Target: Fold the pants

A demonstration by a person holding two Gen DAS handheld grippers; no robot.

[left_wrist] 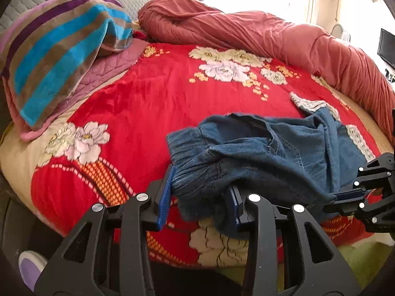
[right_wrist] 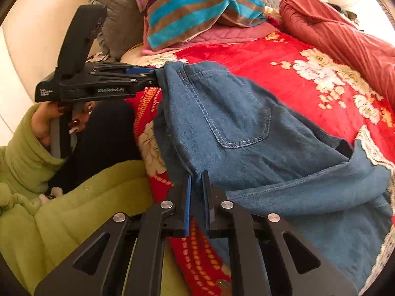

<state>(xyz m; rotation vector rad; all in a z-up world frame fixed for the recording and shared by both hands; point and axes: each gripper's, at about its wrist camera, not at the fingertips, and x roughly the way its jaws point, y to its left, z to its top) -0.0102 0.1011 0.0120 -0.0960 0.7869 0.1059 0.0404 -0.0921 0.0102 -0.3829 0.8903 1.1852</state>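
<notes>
Blue denim pants (left_wrist: 271, 157) hang bunched just above the red floral blanket, stretched between my two grippers. In the left wrist view my left gripper (left_wrist: 201, 182) is shut on the gathered elastic waistband, with thick cloth filling the gap between its blue pads. The right wrist view shows this same left gripper (right_wrist: 156, 76) clamped on the pants' far upper corner. My right gripper (right_wrist: 196, 175) is shut on a thin edge of the pants (right_wrist: 234, 123), whose back pocket faces up. From the left wrist, the right gripper (left_wrist: 338, 195) pinches the cloth at the right.
The red floral blanket (left_wrist: 153, 93) covers the bed. A striped towel over a pillow (left_wrist: 56, 46) lies at the head, a rolled rust-red quilt (left_wrist: 284, 34) along the far side. White lace trim (right_wrist: 370, 148) lies beside the pants. A person's green sleeve (right_wrist: 22, 157) and hand are at the left.
</notes>
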